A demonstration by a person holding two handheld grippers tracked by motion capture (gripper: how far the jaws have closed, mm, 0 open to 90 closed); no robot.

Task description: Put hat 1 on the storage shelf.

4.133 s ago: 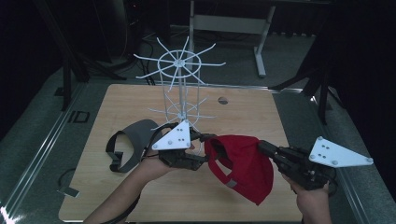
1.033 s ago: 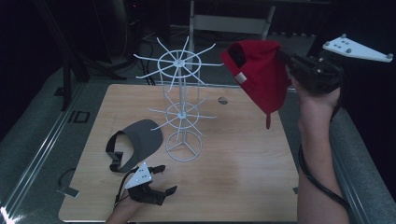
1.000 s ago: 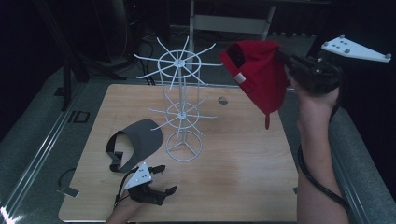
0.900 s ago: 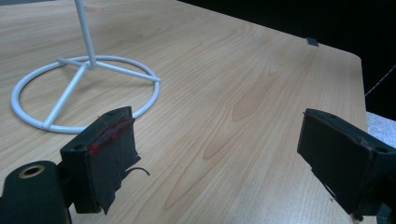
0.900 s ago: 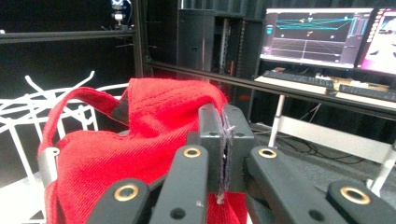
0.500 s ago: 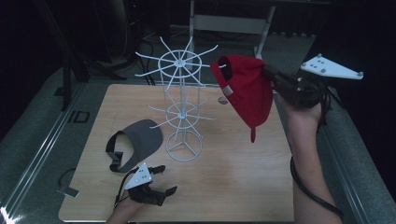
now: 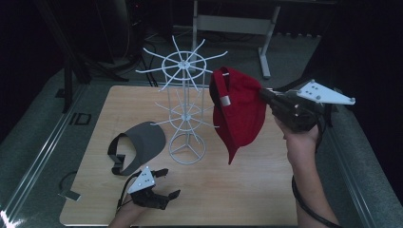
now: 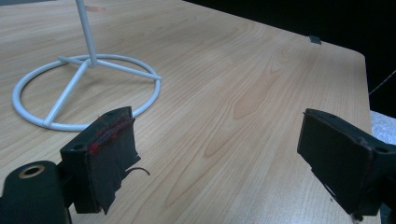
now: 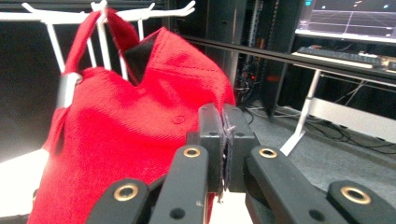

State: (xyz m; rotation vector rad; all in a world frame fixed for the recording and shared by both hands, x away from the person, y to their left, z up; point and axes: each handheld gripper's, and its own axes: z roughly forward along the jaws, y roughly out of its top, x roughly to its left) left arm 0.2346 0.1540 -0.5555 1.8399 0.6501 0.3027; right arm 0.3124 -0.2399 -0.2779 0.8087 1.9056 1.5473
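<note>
Right gripper (image 7: pixel 264 95) sits right of centre in the high view, jaws pinched tight on the fabric of the red cap (image 7: pixel 237 111). Cap hangs in the air at the frame's middle, just right of the white wire rack (image 7: pixel 186 104), brim pointing down. In the right gripper view the cap's back strap (image 9: pixel 88 42) is up at the rack's prongs at the upper left of the frame; can't tell if it is hooked over 1 or only beside it. Pads meet on cloth at the cap's right edge.

Left gripper (image 7: pixel 164 183) is low at the bottom left of centre in the high view, jaws wide, nothing between them. Left gripper view: 2 black pads (image 8: pixel 109 154) over bare wooden table (image 8: pixel 261 79), rack's ring base at upper left.

Grey visor (image 7: pixel 138 145) lies on the table, left of the rack base.
</note>
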